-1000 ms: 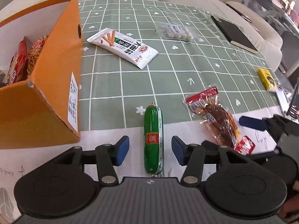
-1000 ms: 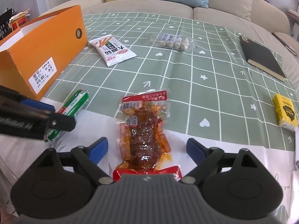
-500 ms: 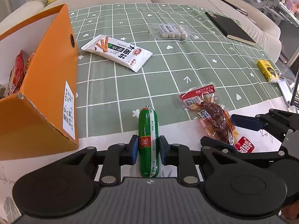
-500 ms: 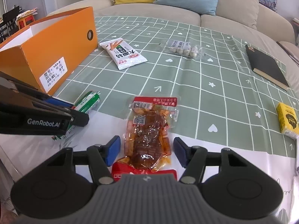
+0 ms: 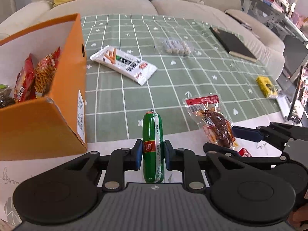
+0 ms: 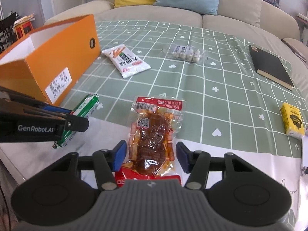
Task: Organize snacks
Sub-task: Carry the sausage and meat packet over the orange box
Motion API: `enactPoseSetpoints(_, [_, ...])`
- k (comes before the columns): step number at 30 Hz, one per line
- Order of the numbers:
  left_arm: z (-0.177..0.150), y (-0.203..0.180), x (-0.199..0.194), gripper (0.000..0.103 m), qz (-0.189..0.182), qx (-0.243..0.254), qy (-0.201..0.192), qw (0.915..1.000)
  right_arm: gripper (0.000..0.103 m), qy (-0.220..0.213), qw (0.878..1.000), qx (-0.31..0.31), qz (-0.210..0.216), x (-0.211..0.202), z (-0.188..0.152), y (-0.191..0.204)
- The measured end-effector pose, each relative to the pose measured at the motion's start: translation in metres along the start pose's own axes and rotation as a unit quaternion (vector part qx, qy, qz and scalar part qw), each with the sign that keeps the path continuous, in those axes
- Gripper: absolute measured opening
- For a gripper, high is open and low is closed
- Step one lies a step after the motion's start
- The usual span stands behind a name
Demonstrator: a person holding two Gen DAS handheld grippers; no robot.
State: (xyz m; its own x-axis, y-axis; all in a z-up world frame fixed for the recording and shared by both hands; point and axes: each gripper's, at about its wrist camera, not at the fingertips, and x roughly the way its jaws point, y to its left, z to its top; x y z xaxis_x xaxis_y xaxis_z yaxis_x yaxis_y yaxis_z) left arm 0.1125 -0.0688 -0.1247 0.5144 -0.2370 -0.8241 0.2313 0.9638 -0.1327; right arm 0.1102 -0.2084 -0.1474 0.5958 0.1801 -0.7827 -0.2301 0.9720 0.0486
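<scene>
Four snacks are counted outside the box; the sausage is now lifted, clamped by the left gripper; the right gripper is narrowed, unclosed, around the pouch

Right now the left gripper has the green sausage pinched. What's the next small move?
Probably lift the green sausage toward the orange box: the left gripper is shut on it, and the box stands open on its left. The right gripper is open around the red meat pack.
</scene>
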Motion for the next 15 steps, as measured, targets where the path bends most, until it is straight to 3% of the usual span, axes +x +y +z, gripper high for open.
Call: enactPoseSetpoints(15, [0.023, 0.027, -0.061, 0.025, -0.024, -0.041, -0.062, 0.9970, 0.054, -0.059, 0.997, -0.019, 0.043, -0.054, 0.044, 0.042])
